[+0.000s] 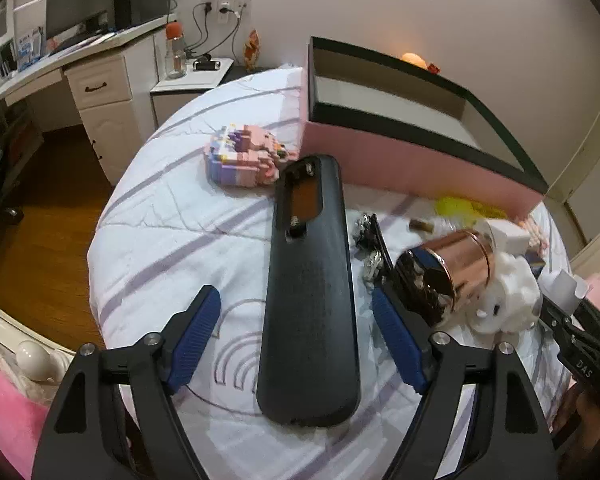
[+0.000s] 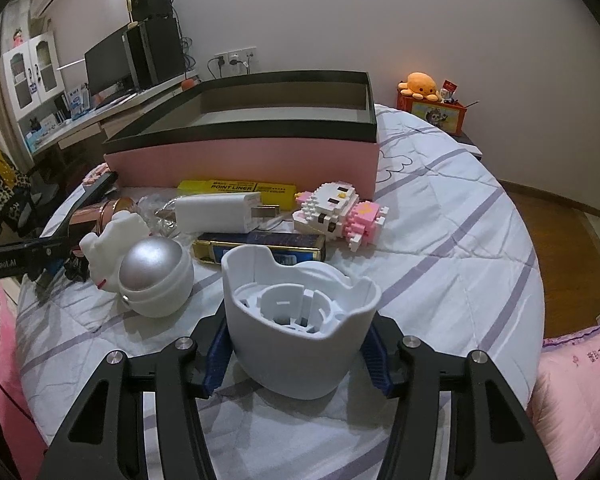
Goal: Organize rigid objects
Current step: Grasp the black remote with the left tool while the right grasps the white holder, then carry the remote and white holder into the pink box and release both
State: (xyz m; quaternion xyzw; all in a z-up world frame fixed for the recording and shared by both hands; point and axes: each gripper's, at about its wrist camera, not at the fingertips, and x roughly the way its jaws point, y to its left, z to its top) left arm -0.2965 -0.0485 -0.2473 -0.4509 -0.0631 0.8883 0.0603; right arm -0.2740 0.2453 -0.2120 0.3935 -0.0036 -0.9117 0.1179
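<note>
A long black flat pad (image 1: 308, 300) with a cut-out at its far end lies on the striped bedsheet (image 1: 172, 220). My left gripper (image 1: 296, 340) is open astride its near half, and both blue pads (image 1: 196, 332) stand clear of its edges. In the right wrist view my right gripper (image 2: 298, 358) is shut on a white plastic cup-shaped shell (image 2: 300, 312), with its pads pressed against the shell's two sides. The shell's open top faces the camera. The pink box with a black rim (image 2: 244, 160) stands open behind the clutter.
On the bed lie a pink block toy (image 1: 244, 156), a copper cylinder (image 1: 456, 264), a white figurine (image 2: 112, 236), a silver ball in a white base (image 2: 154, 276), a white charger (image 2: 220, 212), a yellow carton (image 2: 236, 188), a blue-gold box (image 2: 260, 246) and a block kitty (image 2: 336, 212). The bed edge drops to wooden floor (image 1: 40, 248).
</note>
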